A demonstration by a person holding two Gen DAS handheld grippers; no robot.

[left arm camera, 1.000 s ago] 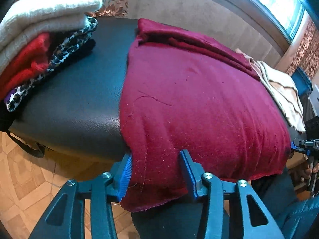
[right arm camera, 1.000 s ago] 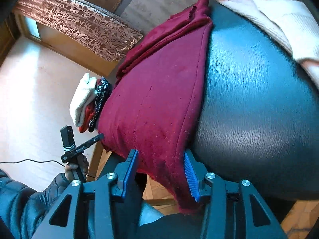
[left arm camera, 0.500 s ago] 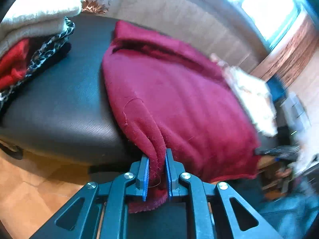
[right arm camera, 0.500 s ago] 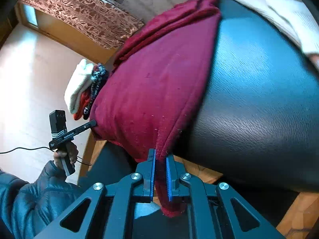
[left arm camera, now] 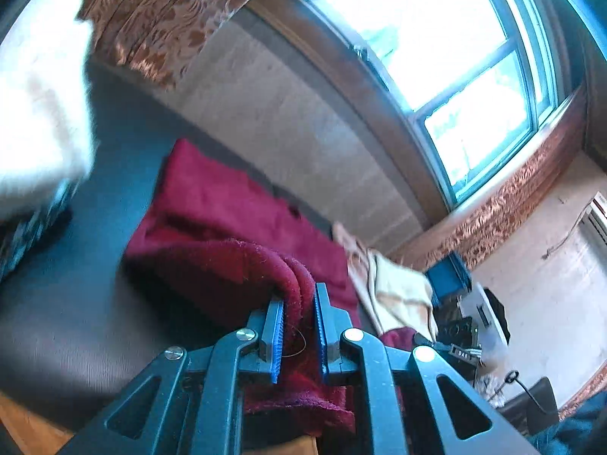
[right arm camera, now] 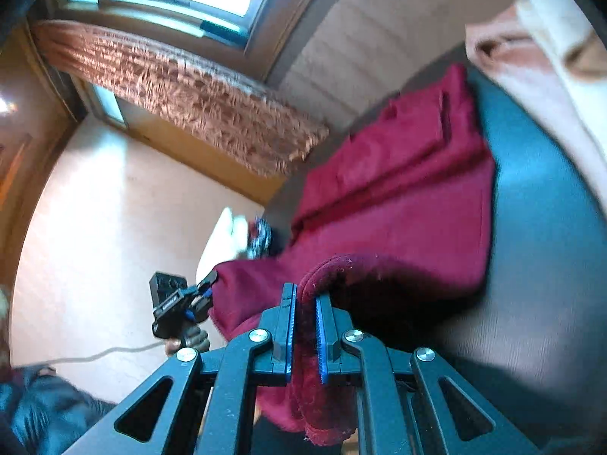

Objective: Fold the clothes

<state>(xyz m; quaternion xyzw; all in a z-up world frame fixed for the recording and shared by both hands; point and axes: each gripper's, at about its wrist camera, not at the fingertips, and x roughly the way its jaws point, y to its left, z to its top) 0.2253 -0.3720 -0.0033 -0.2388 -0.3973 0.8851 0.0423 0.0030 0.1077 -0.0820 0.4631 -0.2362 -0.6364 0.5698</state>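
- The garment (left arm camera: 242,220), a maroon knit, lies on the black bench (left arm camera: 95,303), its near hem lifted off the near edge while the far part rests flat, already doubled at the far edge.
- Our left gripper (left arm camera: 297,326) has its fingers pinched on one near corner of the hem; our right gripper (right arm camera: 303,330) is clamped likewise on the other near corner.
- We judge the cloth soft, thick and limp: it sags between the two grips, weighs little and will not slip from the ribbed pads. Corners are the right places to hold.
- A folded stack (left arm camera: 38,113) sits at the left edge.
- We can read no writing.
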